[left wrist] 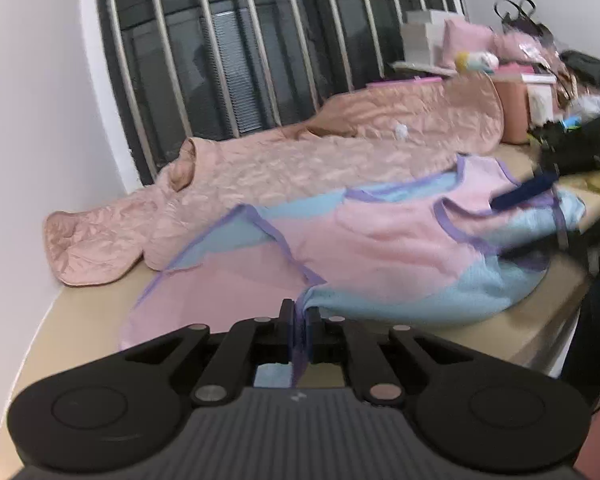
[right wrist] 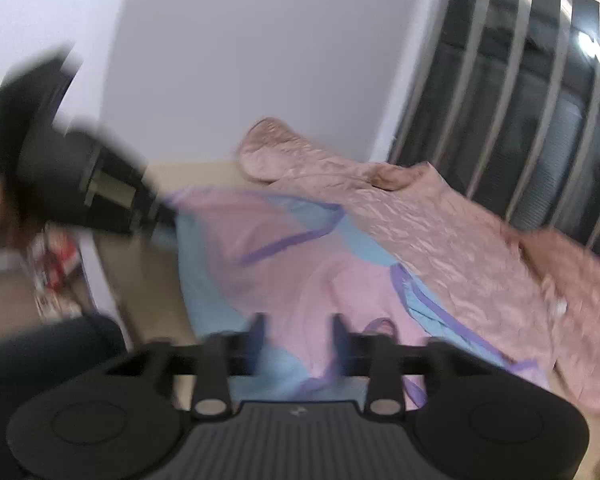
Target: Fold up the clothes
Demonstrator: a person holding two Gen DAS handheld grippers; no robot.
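Note:
A pink and light-blue garment with purple trim (left wrist: 380, 248) lies spread on the beige table (left wrist: 84, 312). My left gripper (left wrist: 299, 316) is shut on the garment's near purple-trimmed edge, and the cloth hangs down between its jaws. In the right wrist view the garment (right wrist: 300, 272) lies under my right gripper (right wrist: 298, 332), whose blue fingers stand apart over the pink cloth without pinching it. From the left wrist view, the right gripper (left wrist: 524, 194) shows blurred over the garment's far right side. My left gripper (right wrist: 168, 216) appears blurred at the garment's left edge.
A quilted peach-pink jacket (left wrist: 300, 168) lies along the back of the table below a barred window (left wrist: 240, 60). Boxes, pink pouches and bags (left wrist: 500, 60) are piled at the far right. A white wall (left wrist: 28, 140) bounds the left end.

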